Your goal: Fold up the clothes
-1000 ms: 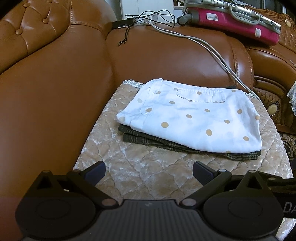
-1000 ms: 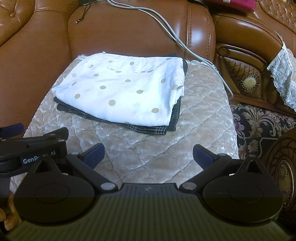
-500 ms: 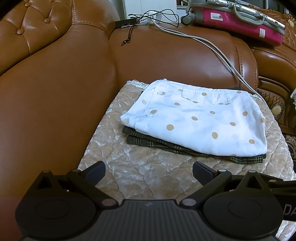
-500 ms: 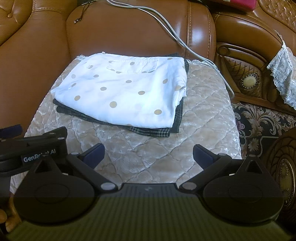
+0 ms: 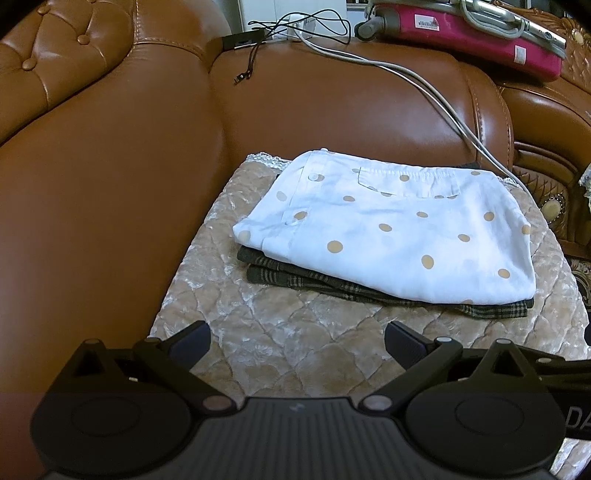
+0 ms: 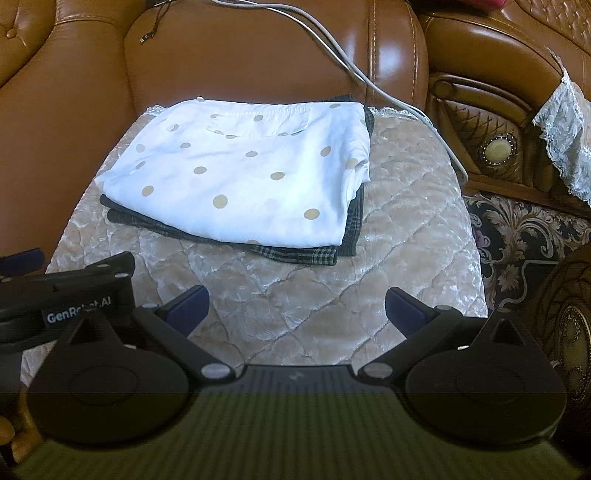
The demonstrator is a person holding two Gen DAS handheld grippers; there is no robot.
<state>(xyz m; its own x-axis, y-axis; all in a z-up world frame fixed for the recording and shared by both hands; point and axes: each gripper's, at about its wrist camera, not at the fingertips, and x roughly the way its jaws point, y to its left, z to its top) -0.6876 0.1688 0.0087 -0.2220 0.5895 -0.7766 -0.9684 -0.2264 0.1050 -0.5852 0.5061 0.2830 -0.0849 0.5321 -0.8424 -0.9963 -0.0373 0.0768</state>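
Change since earlier frames: the folded stack sits a little lower and nearer in both wrist views than a second ago; its fold and position on the cushion are unchanged, and both tongs keep the same wide spread.
Left gripper [image 5: 297, 341]: jaws spread wide, nothing between them, touching nothing; held over the near edge of the quilted cushion [image 5: 258, 325], short of the stack.
Right gripper [image 6: 297, 308]: jaws equally wide apart, empty, no contact; also over the cushion's near edge, beside the left tool.
Polka-dot garment [image 5: 399, 229]: white with tan dots, folded flat, top of the stack on the cushion's rear half.
Checked garment [image 5: 295, 278]: dark plaid, folded, directly beneath the polka-dot garment, edges showing at front and sides.
Sofa [image 5: 110, 184]: brown leather, under and behind the cushion.
Left view only: pink suitcase [image 5: 461, 33] and tangle of black cables [image 5: 295, 26] behind the sofa back.
Right view only: lace cloth [image 6: 565, 125] on the armrest right of the cushion, patterned rug [image 6: 517, 229] below it, and the left tool's body at the frame's left edge.
Both views: white cable [image 5: 424, 85] running down the sofa back toward the cushion.
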